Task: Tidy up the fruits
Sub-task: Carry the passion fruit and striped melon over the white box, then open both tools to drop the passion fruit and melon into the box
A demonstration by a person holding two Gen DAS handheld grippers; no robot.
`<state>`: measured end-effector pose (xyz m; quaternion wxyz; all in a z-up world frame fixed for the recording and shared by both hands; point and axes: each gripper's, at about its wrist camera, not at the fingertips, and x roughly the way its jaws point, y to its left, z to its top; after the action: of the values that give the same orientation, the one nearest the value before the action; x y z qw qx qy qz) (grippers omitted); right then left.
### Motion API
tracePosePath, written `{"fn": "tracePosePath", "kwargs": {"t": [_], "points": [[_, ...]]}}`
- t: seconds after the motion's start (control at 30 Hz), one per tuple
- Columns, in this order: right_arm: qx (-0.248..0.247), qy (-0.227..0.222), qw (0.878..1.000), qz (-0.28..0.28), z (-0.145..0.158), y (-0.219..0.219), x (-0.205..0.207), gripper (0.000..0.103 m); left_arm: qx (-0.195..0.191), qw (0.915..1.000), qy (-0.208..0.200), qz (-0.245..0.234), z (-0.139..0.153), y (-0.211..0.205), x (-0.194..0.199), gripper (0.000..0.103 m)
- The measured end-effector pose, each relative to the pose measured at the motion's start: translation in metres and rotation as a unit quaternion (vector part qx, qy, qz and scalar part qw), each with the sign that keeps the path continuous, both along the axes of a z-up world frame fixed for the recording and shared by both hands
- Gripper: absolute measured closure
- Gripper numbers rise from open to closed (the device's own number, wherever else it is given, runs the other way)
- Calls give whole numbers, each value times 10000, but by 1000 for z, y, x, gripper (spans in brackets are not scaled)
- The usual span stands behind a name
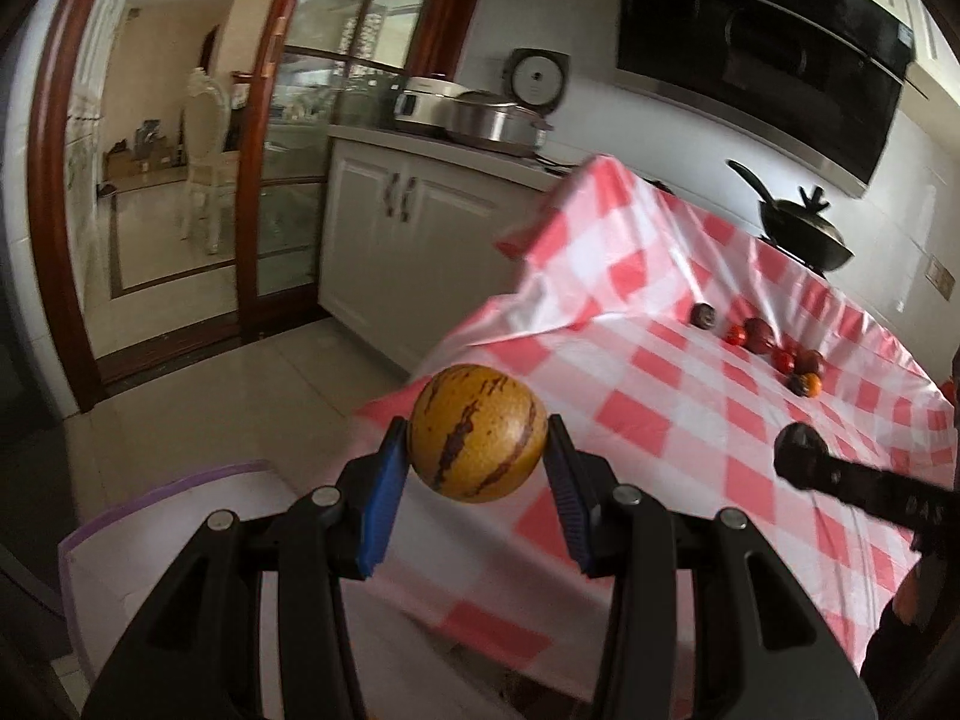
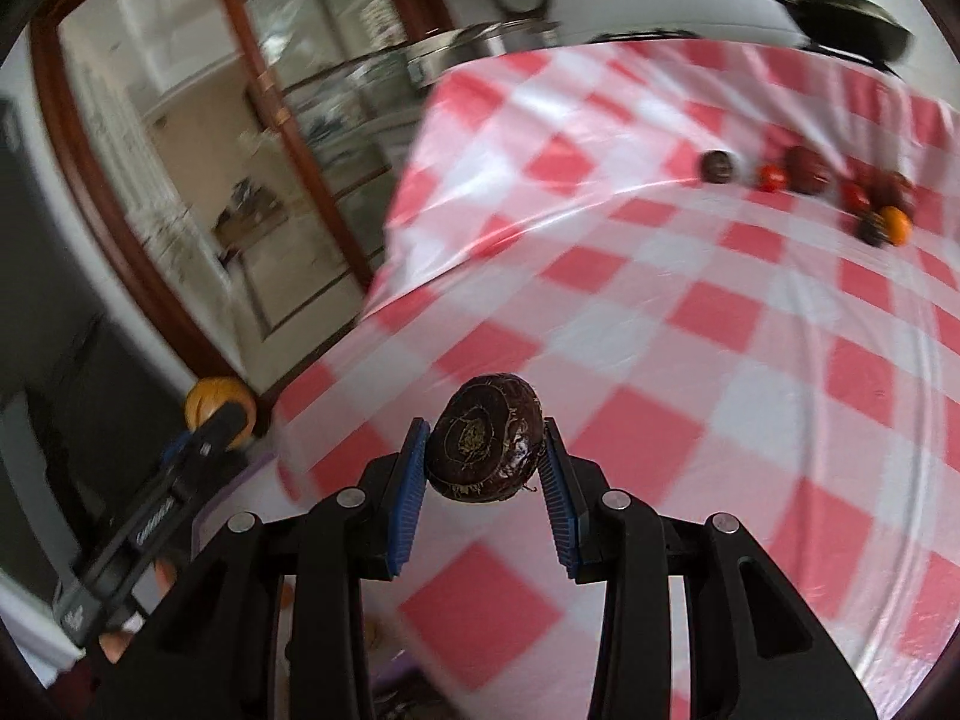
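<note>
Both hands loaded right now. My left gripper is clamped on a round yellow-orange fruit with dark brown stripes; blue pads touch it on both sides, fruit clear of any surface, hanging over the table edge and floor. My right gripper is clamped on a dark brown, flattened round fruit with a rough ringed crown, also carried in the air above the red-and-white checked plastic tablecloth.

What's left on the cloth, far right side: a loose cluster of small fruits. I count a dark round one standing slightly apart to the left, a small red one, a bigger dark red one, another small red one, a dark one behind it, and a small orange one touching a dark spiky-looking one. Blur makes the exact count shaky.

A pale tray or board with a purple rim shows low at the near-left, off the table's corner. Could be the drop-off spot, can't confirm; what's on it is hidden by the gripper bodies.

Progress read: midway at best. Two fruits are in transit, not placed. Roughly seven still sit unsorted in the far cluster. I see no finished grouping or filled container in either view, so I can't credit anything as done yet.

Remaining, as I judge it: set down both carried fruits, then work through the cluster. The small red ones sit close to their neighbours, so those picks will be tight.
</note>
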<state>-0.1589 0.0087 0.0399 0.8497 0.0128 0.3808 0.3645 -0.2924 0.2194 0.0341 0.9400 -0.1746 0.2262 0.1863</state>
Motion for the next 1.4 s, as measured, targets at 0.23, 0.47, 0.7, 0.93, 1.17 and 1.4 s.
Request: {"fn": "tracePosePath", "kwargs": {"t": [0.23,0.47,0.7,0.93,1.17,1.4], "points": [[-375,-324,9944,930,-7,54,-50,66,-277,9991,200,270,-25,31,-30,58],[-607,-515,9816,1737,-18,94,-93,66,-561,9964,388,497,-52,48,-65,57],[-998,-413,9601,2579,-54,123,-134,66,-851,9888,784,939,-84,74,-88,57],[-1562,205,9402,3021,-109,151,-143,66,-999,9703,1668,1438,-122,106,-103,57],[-2324,623,9165,3196,-167,174,-147,66,-1339,9526,2237,1569,-157,122,-108,57],[-2627,797,8996,3395,-190,178,-159,65,-1450,9482,2442,1423,-169,125,-99,56]]}}
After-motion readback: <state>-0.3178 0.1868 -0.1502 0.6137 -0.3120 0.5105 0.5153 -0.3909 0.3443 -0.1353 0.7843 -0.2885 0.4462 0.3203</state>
